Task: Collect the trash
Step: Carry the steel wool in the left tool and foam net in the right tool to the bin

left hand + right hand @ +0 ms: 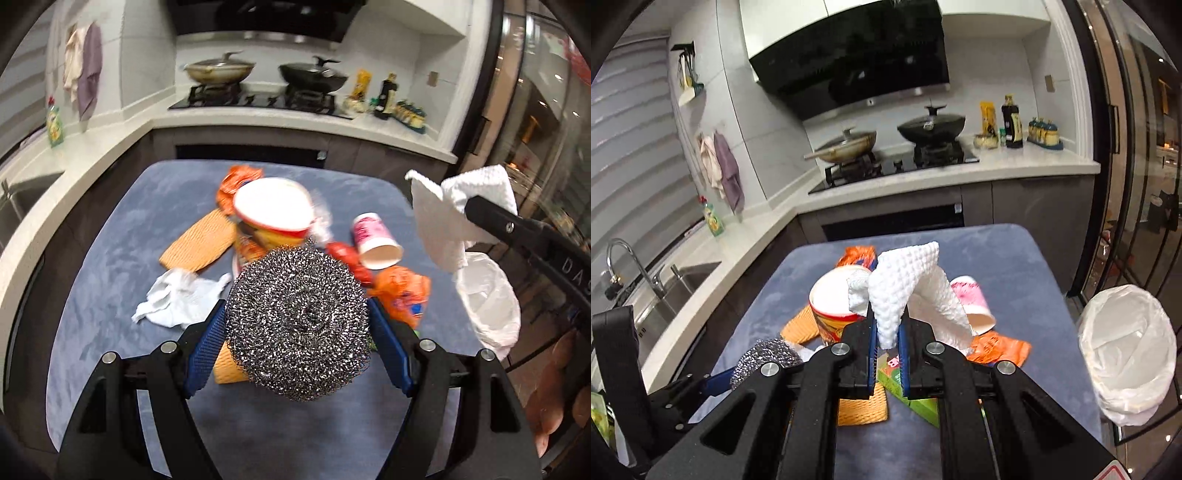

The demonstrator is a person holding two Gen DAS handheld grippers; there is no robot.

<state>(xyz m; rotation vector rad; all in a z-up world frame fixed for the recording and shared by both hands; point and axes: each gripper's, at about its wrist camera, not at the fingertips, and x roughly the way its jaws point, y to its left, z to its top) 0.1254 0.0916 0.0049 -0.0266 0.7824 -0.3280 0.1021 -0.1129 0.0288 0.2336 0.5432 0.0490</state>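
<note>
Steel wool (299, 321) fills the middle of the left wrist view, clamped between the blue pads of the left hand-held gripper (297, 325) above the blue-grey tabletop (110, 258), and it hides whatever lies right behind it; only corners of a tan ribbed sleeve (226, 363) and something green show past its edges. The right hand-held gripper (886, 343) is clenched on a white paper towel (905, 291), whose loose folds rise above the fingers and cover part of the noodle cup (831, 310) and the pink paper cup (973, 302) lying on its side. Further trash remains on the tabletop: a crumpled white tissue (177, 299), a second tan ribbed sleeve (201, 242), orange wrappers (400, 295) and a green box (916, 395) half hidden under the right fingers, its print cut off. A bin lined with a white bag (1126, 350) stands just beside the tabletop's right edge, its base out of frame. Motion blur smears the far wrappers, so their labels cannot be read.
</note>
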